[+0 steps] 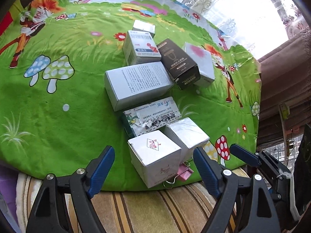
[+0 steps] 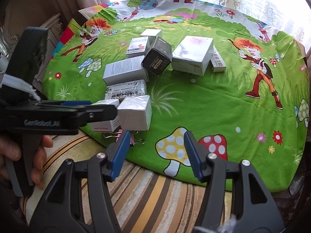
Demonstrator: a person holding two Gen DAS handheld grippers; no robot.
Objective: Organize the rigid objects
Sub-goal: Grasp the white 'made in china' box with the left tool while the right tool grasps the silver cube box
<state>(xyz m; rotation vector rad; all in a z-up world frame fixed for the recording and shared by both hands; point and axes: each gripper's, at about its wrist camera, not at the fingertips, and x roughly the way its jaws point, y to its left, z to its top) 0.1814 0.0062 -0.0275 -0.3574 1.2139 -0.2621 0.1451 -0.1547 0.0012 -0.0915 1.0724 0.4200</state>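
Note:
Several small cartons lie in a rough line on a green cartoon cloth [image 1: 58, 101]. Nearest is a white cube box with a red logo [image 1: 153, 155], a silver-topped box [image 1: 186, 134] beside it. Behind come a printed flat box [image 1: 153, 116], a long white box [image 1: 136, 83], a black box [image 1: 178, 64] and a pink-topped white box [image 1: 200, 62]. My left gripper [image 1: 153, 167] is open, its fingers either side of the cube box, not touching. My right gripper [image 2: 155, 155] is open and empty over the cloth's near edge, right of the cube box [image 2: 105, 124].
A pink binder clip [image 1: 183, 174] lies at the cloth's edge by the cube box. A striped cushion [image 1: 155, 209] lies under the cloth's near edge. Curtains [image 1: 281, 89] hang at the right. The left gripper [image 2: 77, 114] shows from the side in the right wrist view.

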